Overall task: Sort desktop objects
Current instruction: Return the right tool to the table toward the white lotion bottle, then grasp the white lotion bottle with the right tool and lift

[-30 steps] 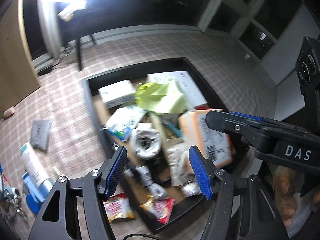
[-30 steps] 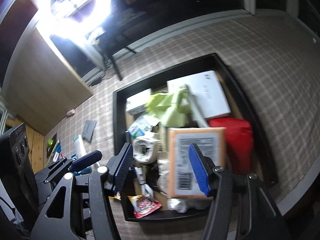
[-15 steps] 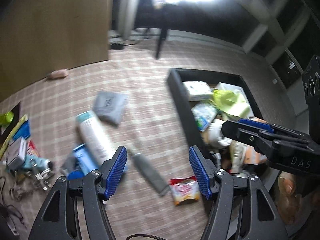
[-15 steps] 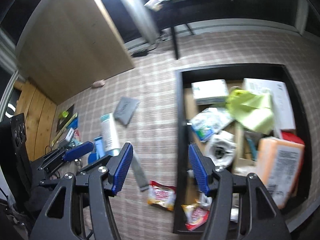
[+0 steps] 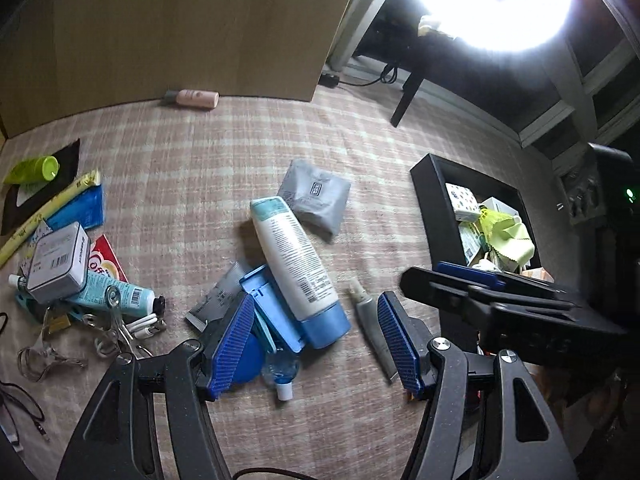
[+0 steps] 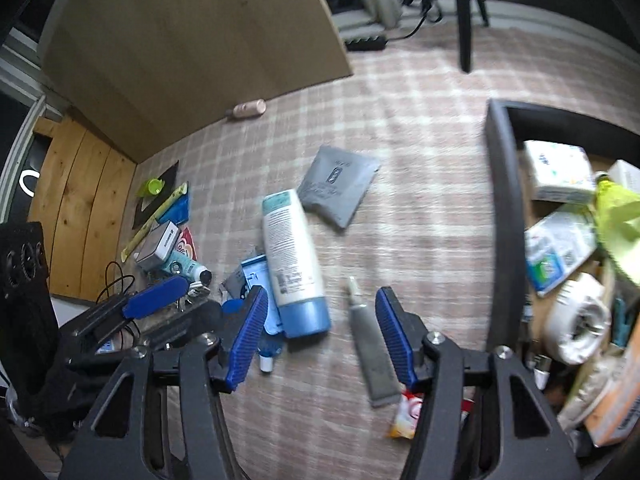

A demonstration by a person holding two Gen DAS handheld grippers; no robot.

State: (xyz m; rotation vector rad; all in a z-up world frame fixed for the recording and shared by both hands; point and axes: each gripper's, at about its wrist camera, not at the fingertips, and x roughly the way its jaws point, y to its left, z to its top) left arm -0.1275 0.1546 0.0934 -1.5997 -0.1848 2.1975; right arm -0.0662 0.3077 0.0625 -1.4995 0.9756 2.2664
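the left tongs [image 5: 314, 340] are wide open and hold nothing. they hang over a checked rug [image 5: 200, 160]. under them lies a big white bottle with a blue cap [image 5: 296, 268], on top of a blue case [image 5: 272, 312]. a grey tube [image 5: 372, 324] lies just beside the right blue pad [image 5: 394, 340]. a grey pouch [image 5: 316, 196] touches the top of the bottle. a black box [image 5: 428, 208] full of things sits to the right.

the right tongs [image 6: 318, 336] are wide open too, with nothing in them. the same white bottle [image 6: 292, 256] and grey tube [image 6: 370, 352] lie between the pads. the black box [image 6: 504, 220] is on the right, and the left tongs [image 6: 156, 302] show at the left.
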